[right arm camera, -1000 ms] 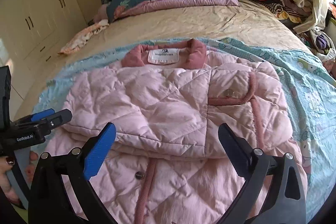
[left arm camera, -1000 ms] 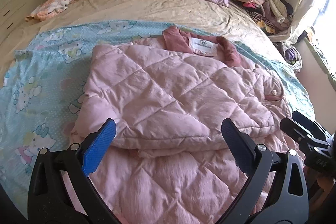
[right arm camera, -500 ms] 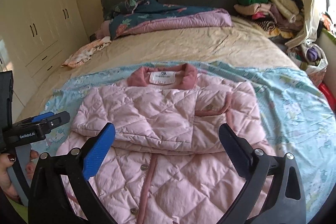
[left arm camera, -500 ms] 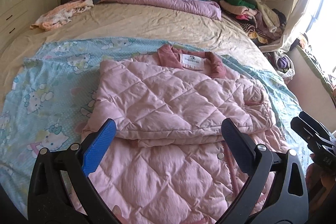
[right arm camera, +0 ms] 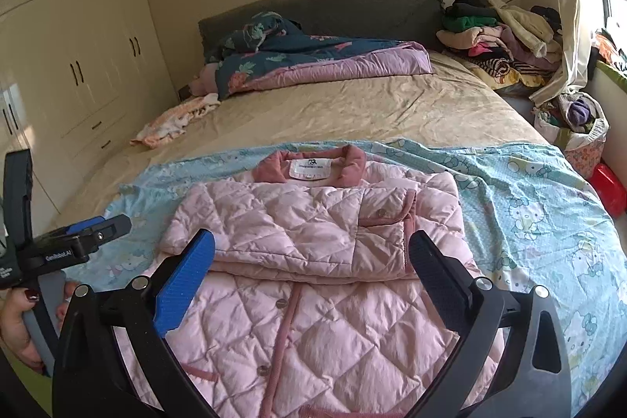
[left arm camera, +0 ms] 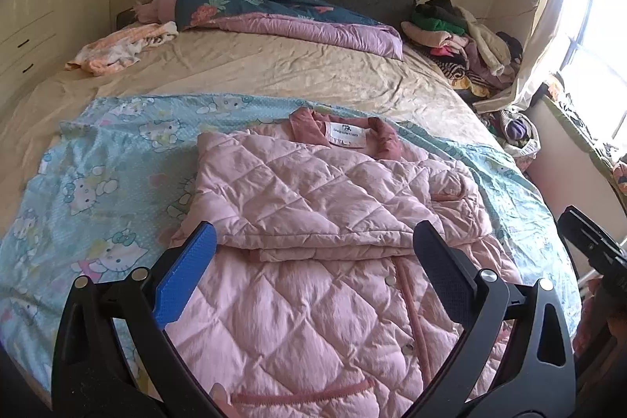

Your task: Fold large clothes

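A pink quilted jacket (left arm camera: 333, 206) (right arm camera: 313, 230) lies on a light blue cartoon-print sheet (left arm camera: 102, 183) (right arm camera: 529, 206) at the near end of the bed. Its sleeves are folded across the chest, and the darker pink collar with a white label (left arm camera: 345, 134) points toward the headboard. My left gripper (left arm camera: 313, 253) hovers open above the jacket's lower half, nothing between its fingers. My right gripper (right arm camera: 311, 261) is likewise open above the hem area. In the right wrist view the left gripper (right arm camera: 78, 241) appears at the left edge, held by a hand (right arm camera: 15, 316).
A beige bedsheet (left arm camera: 274, 73) covers the far bed. A folded purple and floral quilt (left arm camera: 282, 14) lies by the grey headboard, and a small peach cloth (left arm camera: 121, 46) at the far left. A clothes pile (left arm camera: 458, 38) sits far right. Wardrobes (right arm camera: 78, 65) line the left wall.
Both grippers have pulled back and up from the jacket, so more of the bed and room shows. The jacket has not moved. Both stay open.
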Action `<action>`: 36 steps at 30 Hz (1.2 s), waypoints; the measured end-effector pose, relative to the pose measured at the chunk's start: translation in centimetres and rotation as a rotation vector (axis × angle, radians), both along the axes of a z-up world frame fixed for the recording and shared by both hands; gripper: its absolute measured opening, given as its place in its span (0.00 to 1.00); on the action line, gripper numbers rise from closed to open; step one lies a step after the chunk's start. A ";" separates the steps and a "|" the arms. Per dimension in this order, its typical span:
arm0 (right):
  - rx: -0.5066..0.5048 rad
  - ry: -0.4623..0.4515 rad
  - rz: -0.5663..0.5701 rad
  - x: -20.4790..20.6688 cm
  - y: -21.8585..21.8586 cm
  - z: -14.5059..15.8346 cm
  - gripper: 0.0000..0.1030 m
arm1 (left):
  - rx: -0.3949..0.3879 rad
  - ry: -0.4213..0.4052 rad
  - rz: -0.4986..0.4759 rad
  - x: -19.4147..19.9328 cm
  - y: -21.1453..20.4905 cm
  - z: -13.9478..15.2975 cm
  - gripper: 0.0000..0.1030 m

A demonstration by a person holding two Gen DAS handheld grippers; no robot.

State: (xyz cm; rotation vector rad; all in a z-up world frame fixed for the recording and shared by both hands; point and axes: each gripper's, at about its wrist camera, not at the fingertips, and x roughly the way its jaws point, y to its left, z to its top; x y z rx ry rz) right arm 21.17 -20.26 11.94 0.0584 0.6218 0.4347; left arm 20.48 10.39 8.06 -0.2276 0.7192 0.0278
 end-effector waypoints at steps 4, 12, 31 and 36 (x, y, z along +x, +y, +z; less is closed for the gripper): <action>-0.002 -0.022 0.007 -1.3 -0.5 0.7 0.96 | -0.001 -0.009 0.001 -1.2 -0.1 0.2 0.91; -0.002 -0.042 0.012 -3.5 -1.5 1.0 0.96 | -0.003 -0.023 0.003 -3.5 -0.4 0.2 0.91; -0.033 -0.029 -0.012 -6.3 -4.7 -1.6 0.96 | 0.011 -0.027 0.014 -8.0 -1.1 -2.0 0.91; -0.049 -0.018 -0.023 -7.3 -5.5 -2.7 0.96 | 0.021 -0.021 0.020 -9.2 -1.1 -2.9 0.91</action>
